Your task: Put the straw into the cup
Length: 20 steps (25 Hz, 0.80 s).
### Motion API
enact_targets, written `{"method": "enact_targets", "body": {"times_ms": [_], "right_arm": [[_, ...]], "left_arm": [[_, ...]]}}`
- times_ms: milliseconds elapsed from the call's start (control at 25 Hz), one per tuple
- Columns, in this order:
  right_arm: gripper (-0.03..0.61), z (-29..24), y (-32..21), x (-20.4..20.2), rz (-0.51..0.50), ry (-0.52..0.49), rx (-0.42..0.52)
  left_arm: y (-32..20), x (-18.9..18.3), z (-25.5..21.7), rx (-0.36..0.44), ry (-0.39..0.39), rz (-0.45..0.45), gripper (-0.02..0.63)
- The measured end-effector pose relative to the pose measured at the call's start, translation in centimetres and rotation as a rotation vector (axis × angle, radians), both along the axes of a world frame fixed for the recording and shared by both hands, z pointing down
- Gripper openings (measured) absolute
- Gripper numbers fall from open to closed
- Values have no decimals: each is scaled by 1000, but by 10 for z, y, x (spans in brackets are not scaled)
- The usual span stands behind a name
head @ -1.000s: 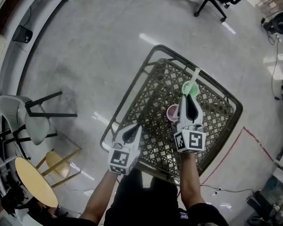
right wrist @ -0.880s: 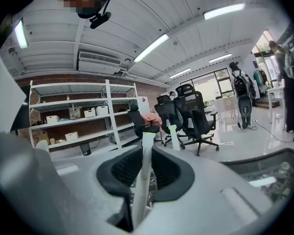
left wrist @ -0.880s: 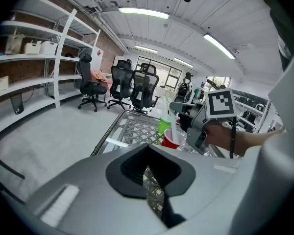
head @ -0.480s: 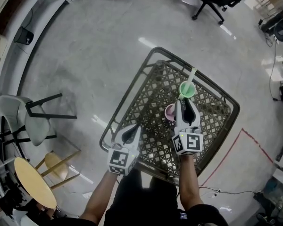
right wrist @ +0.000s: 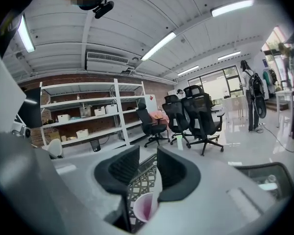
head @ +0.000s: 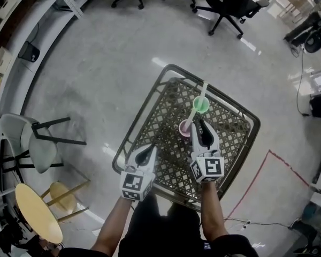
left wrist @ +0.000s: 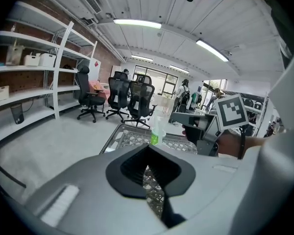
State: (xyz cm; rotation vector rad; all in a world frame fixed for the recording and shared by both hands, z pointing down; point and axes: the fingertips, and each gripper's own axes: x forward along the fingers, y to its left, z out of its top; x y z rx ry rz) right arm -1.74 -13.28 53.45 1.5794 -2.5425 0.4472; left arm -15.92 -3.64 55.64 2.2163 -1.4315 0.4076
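Two tongs, straw in cup
Straw (head: pixel 203 89) stands in green cup (head: pixel 200 105) just beyond right gripper (head: pixel 199 122), whose empty jaws have just been opening; left gripper (head: pixel 153 149) is clenched, well aside.

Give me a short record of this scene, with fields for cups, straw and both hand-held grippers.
surface: lattice table
straw: stands in green cup, leaning
pink cup: beside green cup, no straw
right hand-held gripper: open, jaws just opened, nothing between
left hand-held gripper: shut, empty
task state: straw already in cup
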Motion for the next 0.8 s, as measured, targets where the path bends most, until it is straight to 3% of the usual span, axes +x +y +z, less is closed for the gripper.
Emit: {"method": "enact_targets", "body": {"times_ms": [800], "right_arm": [[57,-113,82,28,0,47,52]], "left_arm": [[21,36,-135,199,-3,92,6]]}}
